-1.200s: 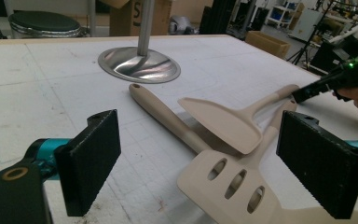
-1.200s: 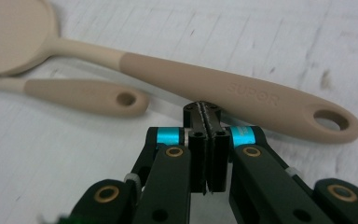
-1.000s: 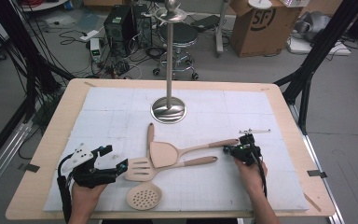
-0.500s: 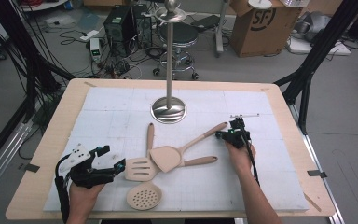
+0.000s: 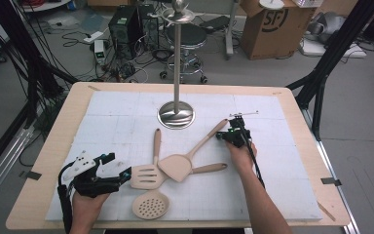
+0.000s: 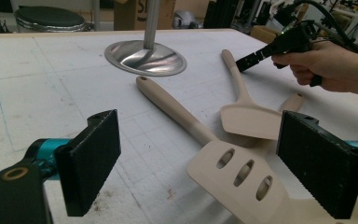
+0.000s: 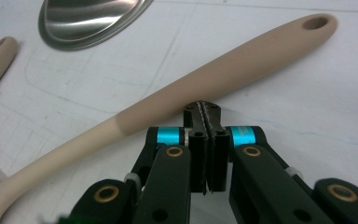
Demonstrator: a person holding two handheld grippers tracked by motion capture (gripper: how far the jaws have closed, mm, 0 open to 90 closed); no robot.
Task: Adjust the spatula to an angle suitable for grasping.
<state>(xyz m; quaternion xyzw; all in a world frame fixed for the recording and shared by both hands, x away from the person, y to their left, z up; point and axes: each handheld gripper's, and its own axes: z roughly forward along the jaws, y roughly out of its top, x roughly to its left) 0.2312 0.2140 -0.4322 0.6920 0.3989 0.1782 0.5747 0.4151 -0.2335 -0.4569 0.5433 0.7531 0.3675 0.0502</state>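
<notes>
While our left gripper [image 5: 119, 173] rests with jaws spread beside the slotted turner [image 5: 146, 175], our right gripper [image 5: 222, 135], jaws clenched empty, presses against the solid spatula's handle [image 5: 205, 140] on the white mat [image 5: 282, 170].

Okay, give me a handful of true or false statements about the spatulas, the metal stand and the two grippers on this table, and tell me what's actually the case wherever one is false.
1. The right gripper has its jaws shut with nothing between them. True.
2. The left gripper is clamped on the slotted spatula. False: its jaws stand wide open, with the slotted blade lying on the table beyond them.
3. The right gripper's tips rest against the handle of the solid spatula. True.
4. The skimmer with round holes hangs from the metal stand. False: it lies flat on the white mat, near the front edge.
5. Three utensils lie on the table. True.
</notes>
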